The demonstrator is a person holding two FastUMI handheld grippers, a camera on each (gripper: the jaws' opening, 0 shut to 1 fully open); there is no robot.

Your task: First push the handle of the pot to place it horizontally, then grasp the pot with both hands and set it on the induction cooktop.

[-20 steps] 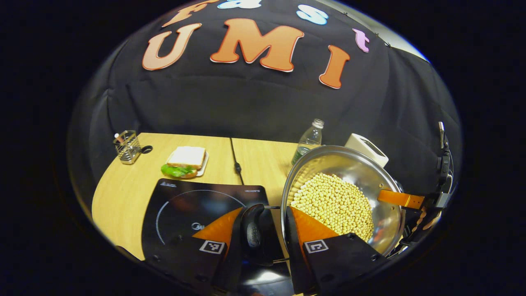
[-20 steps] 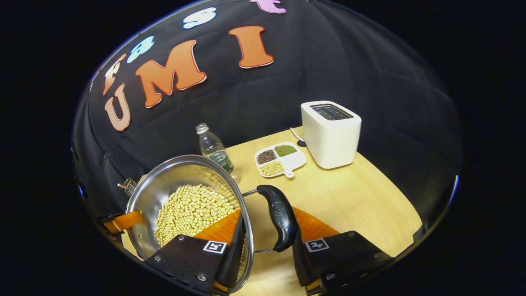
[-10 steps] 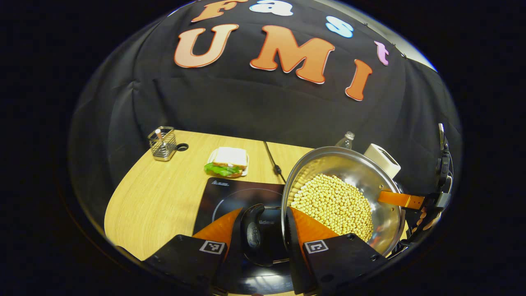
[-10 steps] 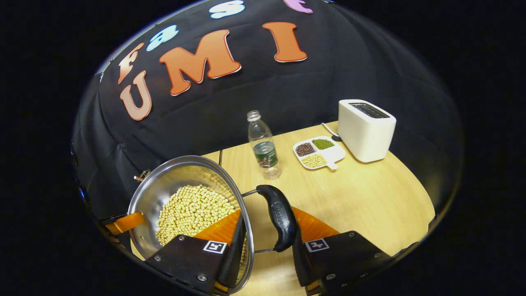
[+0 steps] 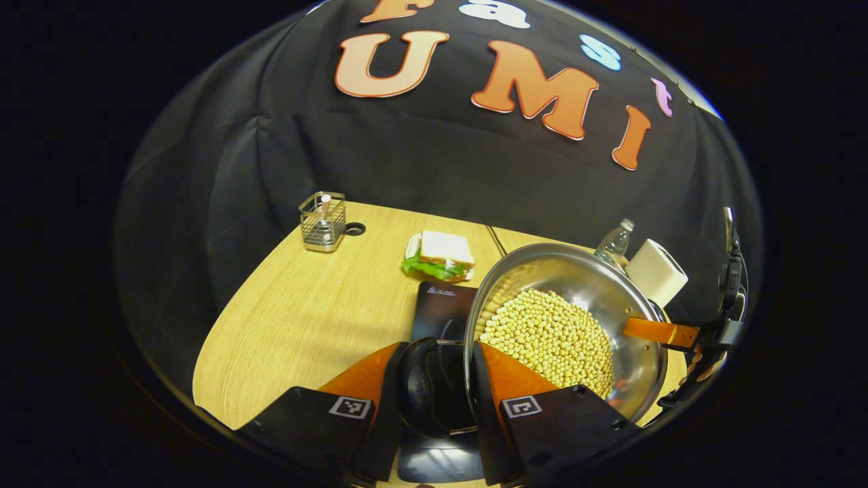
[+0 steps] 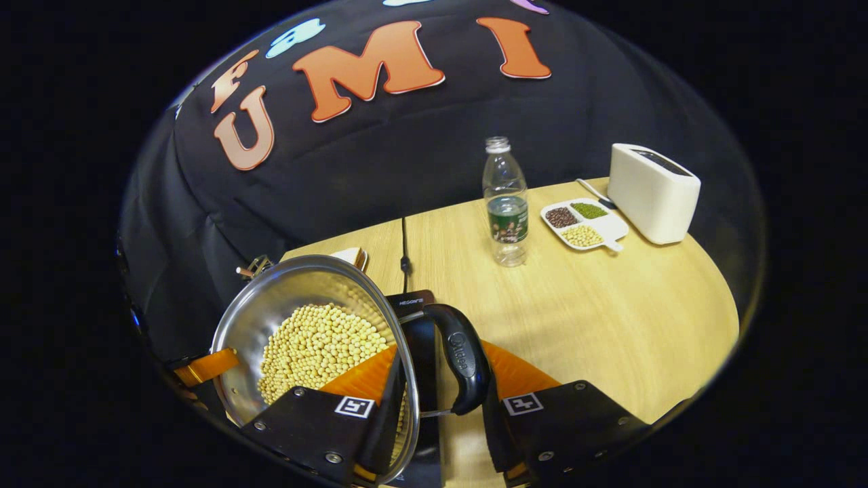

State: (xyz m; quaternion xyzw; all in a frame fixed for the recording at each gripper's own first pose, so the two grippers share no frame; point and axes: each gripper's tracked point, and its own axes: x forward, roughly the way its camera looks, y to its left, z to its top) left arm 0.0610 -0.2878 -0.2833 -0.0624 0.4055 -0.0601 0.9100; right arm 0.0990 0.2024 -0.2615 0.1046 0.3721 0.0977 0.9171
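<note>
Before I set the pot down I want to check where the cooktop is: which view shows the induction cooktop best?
The left gripper view: the induction cooktop shows a corner and part of its ring, beside the pot. In the right gripper view, just a narrow strip of it shows past the pot's rim and handle.

Showing: one pot [image 5: 576,298], one cooktop [image 5: 441,308], one sandwich [image 5: 441,254], one bottle [image 6: 505,203], one toaster [image 6: 652,193], one tray [image 6: 584,225], one caddy [image 5: 323,221], two grippers [image 5: 434,407] [image 6: 441,413].
</note>
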